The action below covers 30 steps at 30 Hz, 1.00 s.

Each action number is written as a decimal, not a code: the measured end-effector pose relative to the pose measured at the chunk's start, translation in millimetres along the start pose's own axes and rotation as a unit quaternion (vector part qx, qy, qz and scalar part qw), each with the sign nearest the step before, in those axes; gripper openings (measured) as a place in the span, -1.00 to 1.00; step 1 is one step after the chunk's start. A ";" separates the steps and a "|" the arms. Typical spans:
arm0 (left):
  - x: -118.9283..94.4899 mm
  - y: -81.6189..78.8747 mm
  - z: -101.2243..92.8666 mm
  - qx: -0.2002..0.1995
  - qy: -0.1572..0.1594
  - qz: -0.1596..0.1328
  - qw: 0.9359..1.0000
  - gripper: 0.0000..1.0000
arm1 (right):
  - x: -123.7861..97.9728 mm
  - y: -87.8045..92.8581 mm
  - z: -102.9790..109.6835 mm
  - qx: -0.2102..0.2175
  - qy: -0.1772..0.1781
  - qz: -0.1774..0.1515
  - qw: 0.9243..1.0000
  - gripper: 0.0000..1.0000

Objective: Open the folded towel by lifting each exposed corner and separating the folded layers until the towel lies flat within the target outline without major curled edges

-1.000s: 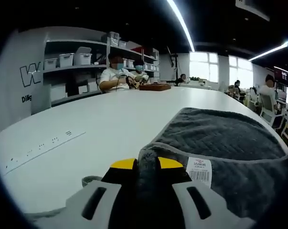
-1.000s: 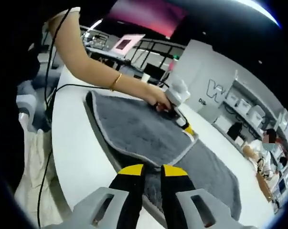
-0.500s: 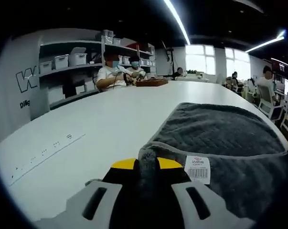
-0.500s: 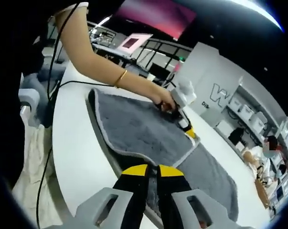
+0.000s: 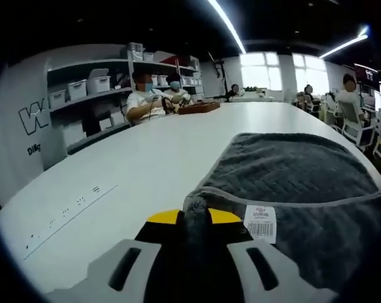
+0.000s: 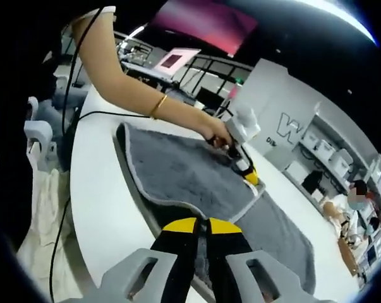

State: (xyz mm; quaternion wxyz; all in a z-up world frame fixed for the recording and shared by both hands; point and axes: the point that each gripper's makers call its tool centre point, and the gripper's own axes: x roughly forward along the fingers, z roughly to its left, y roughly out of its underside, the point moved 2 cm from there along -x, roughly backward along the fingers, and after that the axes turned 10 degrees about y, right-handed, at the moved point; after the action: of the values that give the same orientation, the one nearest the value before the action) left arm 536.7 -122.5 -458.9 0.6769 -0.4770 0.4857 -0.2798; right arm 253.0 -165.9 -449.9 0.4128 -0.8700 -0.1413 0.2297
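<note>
both claws still pinch towel; corners barely shifted.

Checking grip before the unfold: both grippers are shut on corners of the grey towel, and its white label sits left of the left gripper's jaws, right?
Not quite. In the left gripper view the white label sits right of the left gripper, not left. Both grippers, including the right gripper, are shut on the grey towel.

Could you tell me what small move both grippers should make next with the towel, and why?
Probably lift and carry the pinched edge outward. The left gripper and right gripper are each shut on the grey towel, whose upper layer lies folded over the lower one on the white table.
</note>
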 end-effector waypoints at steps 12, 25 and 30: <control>-5.1 2.0 2.0 0.027 -0.001 0.022 0.999 -0.84 | -0.6 -1.2 0.8 0.005 0.001 -0.004 1.000 -1.00; -11.0 -4.1 6.9 0.018 -0.007 0.008 1.000 -0.92 | -3.3 -8.5 -1.8 0.010 0.007 -0.015 1.000 -1.00; -18.0 -10.2 4.2 0.021 -0.007 0.001 1.000 -0.92 | -2.7 -14.3 -0.8 0.008 0.007 -0.021 1.000 -1.00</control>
State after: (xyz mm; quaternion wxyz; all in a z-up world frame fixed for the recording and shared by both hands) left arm 534.7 -109.7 -442.1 0.6908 -0.4638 0.4754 -0.2858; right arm 250.3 -158.7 -437.4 0.4254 -0.8651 -0.1553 0.2158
